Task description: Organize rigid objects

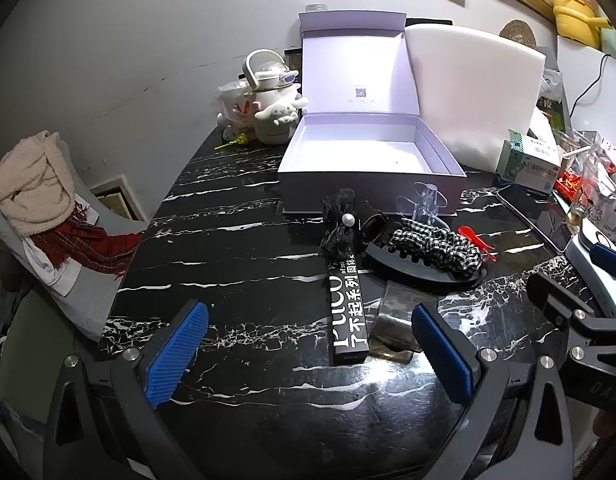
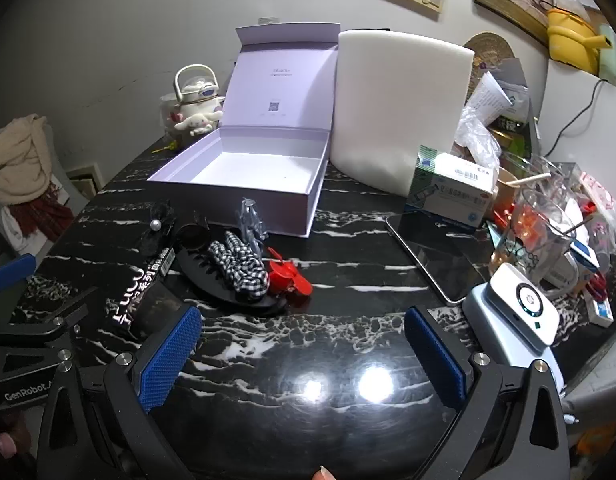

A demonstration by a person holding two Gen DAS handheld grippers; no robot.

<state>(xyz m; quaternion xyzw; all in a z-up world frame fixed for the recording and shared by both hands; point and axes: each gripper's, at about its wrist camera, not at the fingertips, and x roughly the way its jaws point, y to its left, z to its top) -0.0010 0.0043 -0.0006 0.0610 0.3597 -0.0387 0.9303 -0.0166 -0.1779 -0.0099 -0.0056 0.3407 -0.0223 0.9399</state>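
Observation:
An open lilac box (image 1: pixel 368 152) (image 2: pixel 244 168) stands with its lid up on the black marble table (image 1: pixel 236 264) (image 2: pixel 348 280). In front of it lie a long black carton with white lettering (image 1: pixel 346 312) (image 2: pixel 138 292), a black lace bow with a pearl (image 1: pixel 340 228) (image 2: pixel 158 222), a large black claw clip (image 1: pixel 420 268) (image 2: pixel 224 284) under a checked scrunchie (image 1: pixel 436 244) (image 2: pixel 240 264), a clear clip (image 1: pixel 426 200) (image 2: pixel 252 216) and a red clip (image 1: pixel 478 242) (image 2: pixel 288 276). My left gripper (image 1: pixel 308 354) is open just short of the carton. My right gripper (image 2: pixel 302 356) is open over bare table.
A white foam block (image 1: pixel 472 92) (image 2: pixel 396 112) leans beside the box. A tablet (image 2: pixel 436 256), a medicine carton (image 2: pixel 452 196), a glass mug (image 2: pixel 540 232) and a white device (image 2: pixel 516 312) crowd the right. A plush-toy kettle (image 1: pixel 274 100) sits far left. A chair with clothes (image 1: pixel 40 208) stands left.

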